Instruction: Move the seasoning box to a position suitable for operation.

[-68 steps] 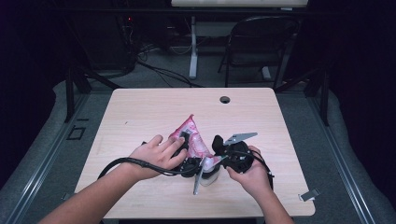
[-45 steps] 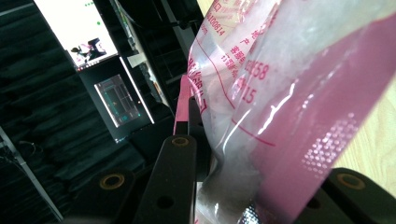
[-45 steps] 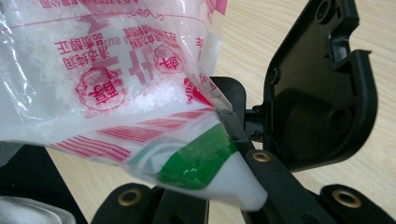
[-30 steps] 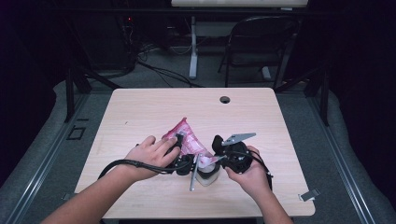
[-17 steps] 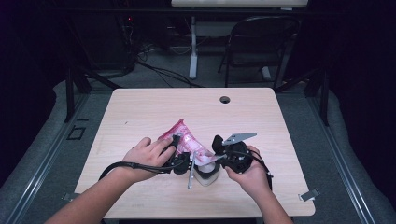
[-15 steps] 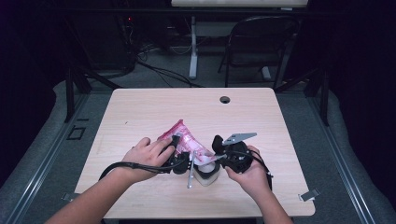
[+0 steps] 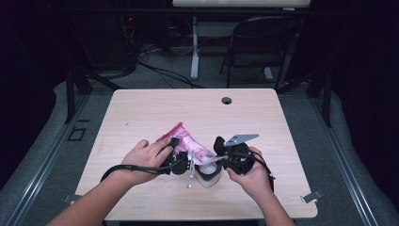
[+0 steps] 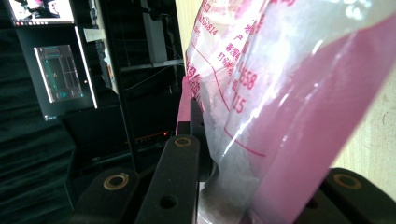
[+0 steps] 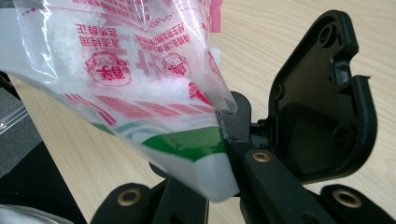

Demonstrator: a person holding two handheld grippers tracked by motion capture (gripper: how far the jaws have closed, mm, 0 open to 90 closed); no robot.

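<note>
A plastic bag of white granules, pink at one end with red print, is held just above the wooden table between both hands. My left gripper is shut on its pink end; in the left gripper view the jaws pinch the film. My right gripper is shut on the opposite edge, and in the right gripper view its jaws clamp the green and white band of the bag. A small white container sits under the bag between the grippers.
A black hinged plastic piece lies on the table right beside my right gripper. A cable hole is near the table's far edge, and a chair stands beyond it. Monitors glow in the dark room.
The bag's pink tip has swung left and a little lower, and the left hand has shifted slightly left with it. The right hand has stayed put.
</note>
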